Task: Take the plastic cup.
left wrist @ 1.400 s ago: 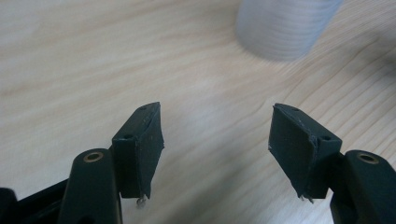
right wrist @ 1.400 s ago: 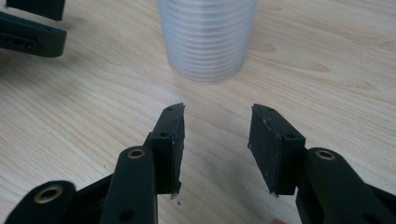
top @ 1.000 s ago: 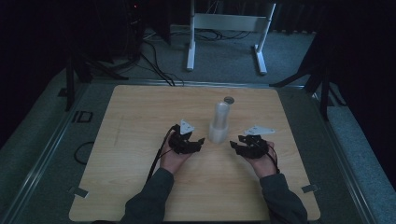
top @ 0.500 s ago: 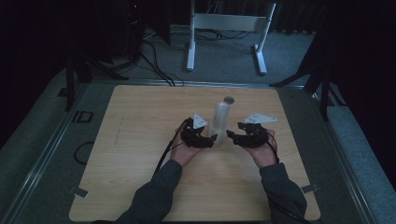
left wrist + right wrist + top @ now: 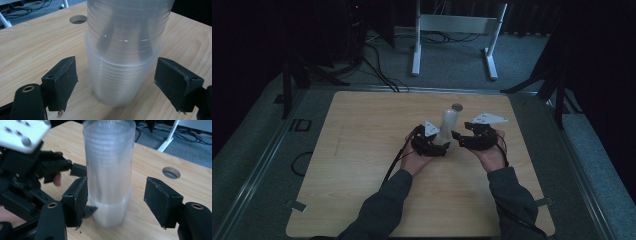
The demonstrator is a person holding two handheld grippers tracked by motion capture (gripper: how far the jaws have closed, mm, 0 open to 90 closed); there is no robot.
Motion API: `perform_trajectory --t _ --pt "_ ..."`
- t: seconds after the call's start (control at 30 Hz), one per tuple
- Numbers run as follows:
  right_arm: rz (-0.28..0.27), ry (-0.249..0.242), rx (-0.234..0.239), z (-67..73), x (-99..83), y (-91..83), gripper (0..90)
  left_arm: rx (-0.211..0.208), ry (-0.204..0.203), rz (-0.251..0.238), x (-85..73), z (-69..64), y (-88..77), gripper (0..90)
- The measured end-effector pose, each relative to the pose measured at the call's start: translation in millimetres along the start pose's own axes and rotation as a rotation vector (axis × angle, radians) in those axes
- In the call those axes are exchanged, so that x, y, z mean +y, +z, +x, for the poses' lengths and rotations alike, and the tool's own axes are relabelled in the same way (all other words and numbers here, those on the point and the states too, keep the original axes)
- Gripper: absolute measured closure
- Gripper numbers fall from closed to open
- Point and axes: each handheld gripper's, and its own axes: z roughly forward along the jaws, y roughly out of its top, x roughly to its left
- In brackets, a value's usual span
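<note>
A person sits at a pale wooden table (image 5: 362, 165) in a dim room, a two-jaw gripper in each hand. Near the middle of the table stands an upright stack of clear plastic cups (image 5: 447, 127), nested one inside another and resting base down on the wood. A round hole (image 5: 457, 106) is cut in the table top just beyond the stack.

The left gripper (image 5: 443, 148) comes at the stack from the left, low down near its base. In the left gripper view its two black jaws stand spread on either side of the stack of cups (image 5: 125, 62), each clear of the plastic; they have just been opening, and nothing is pinched.

The right gripper (image 5: 457, 138) faces it from the right, very near the stack. In the right gripper view its jaws are also spread and have just been opening, with the stack (image 5: 108, 175) between them; one pad sits just beside the cups, the other well off. The left gripper (image 5: 82, 192) shows behind the stack there.

Beyond the table, a white metal frame (image 5: 452, 30) stands on grey carpet among dark cables.
</note>
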Motion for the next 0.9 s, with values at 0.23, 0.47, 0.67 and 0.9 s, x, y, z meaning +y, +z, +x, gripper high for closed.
perform_trajectory --t 0.23,0.47,0.67,0.9 --pt "-0.012 -0.007 -0.001 2.1 11.1 5.7 33.5 -0.004 0.001 0.004 4.2 -1.8 4.6 18.9" --pt "-0.019 -0.003 -0.001 2.4 15.3 10.7 32.0 -0.007 -0.006 0.004 5.6 -2.1 7.0 20.6" --pt "-0.023 -0.001 -0.001 2.6 16.8 14.8 32.0 -0.002 -0.002 0.0 5.5 -4.0 7.3 23.1" --pt "-0.031 -0.011 -0.003 5.1 21.5 19.3 31.8 0.007 0.009 0.0 5.5 -4.9 6.6 23.8"
